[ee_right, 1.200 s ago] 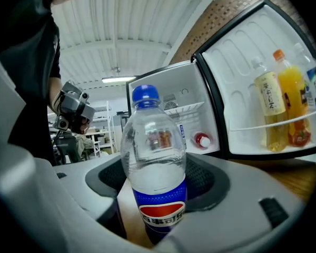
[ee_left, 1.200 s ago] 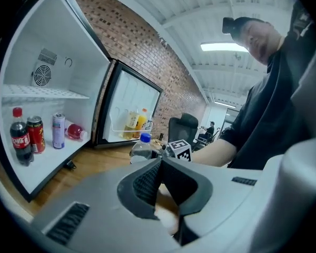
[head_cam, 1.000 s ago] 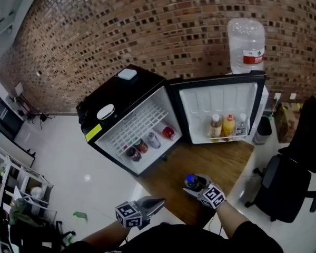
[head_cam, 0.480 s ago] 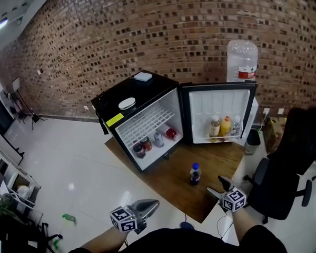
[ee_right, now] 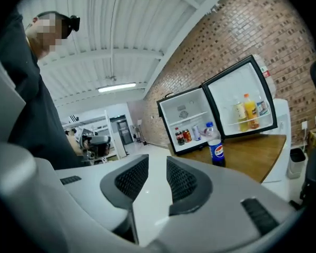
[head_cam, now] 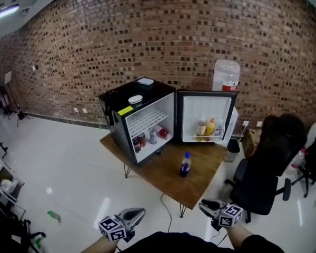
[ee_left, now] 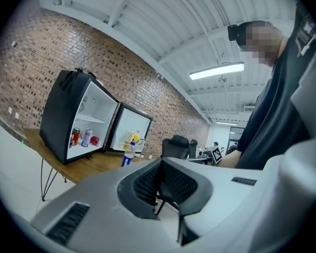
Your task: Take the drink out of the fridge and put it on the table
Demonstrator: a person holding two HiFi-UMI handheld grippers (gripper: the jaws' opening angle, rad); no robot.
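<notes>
One Pepsi bottle [head_cam: 185, 165] stands released on the desk [head_cam: 200, 184]; placement looks done. The withdrawn right hand-held gripper [head_cam: 205, 207] has just narrowed, slightly apart and empty; the left hand-held gripper [head_cam: 137, 213] is together.

Blue-capped cola bottle [head_cam: 185, 164], upright, standing free on wooden worktop [head_cam: 200, 183], just before open black fridge [head_cam: 119, 96]
</notes>
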